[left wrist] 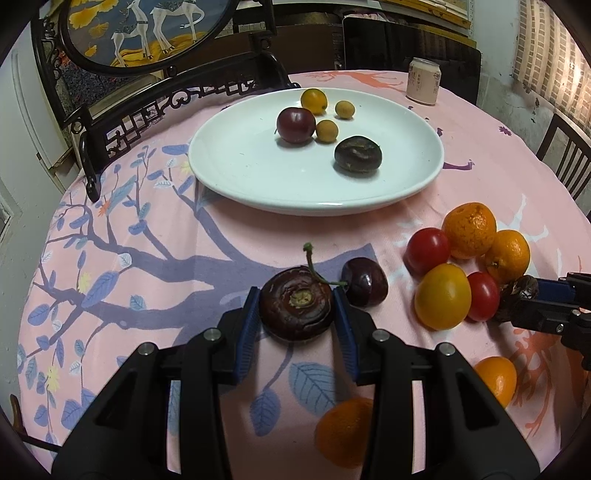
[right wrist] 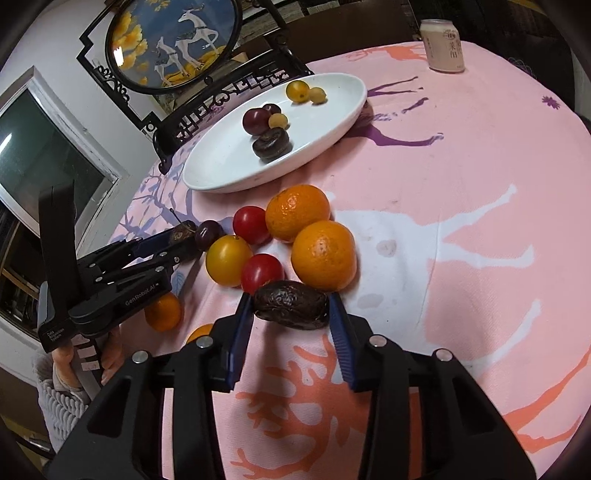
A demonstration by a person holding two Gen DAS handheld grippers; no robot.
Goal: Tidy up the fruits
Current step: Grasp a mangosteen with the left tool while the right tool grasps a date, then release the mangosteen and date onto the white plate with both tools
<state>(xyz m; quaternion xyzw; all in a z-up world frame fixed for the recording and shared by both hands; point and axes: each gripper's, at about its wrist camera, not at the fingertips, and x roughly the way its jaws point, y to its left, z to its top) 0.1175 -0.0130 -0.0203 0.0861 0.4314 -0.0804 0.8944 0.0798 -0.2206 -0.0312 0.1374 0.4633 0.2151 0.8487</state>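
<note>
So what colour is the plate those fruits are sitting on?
White, plain with no pattern. The plate shows best in the left wrist view.

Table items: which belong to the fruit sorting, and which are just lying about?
Job: white plate; dark flat fruit in left tool; wrinkled dark fruit in right tool; loose oranges and tomatoes.

Lying about: drink can; deer screen.
</note>
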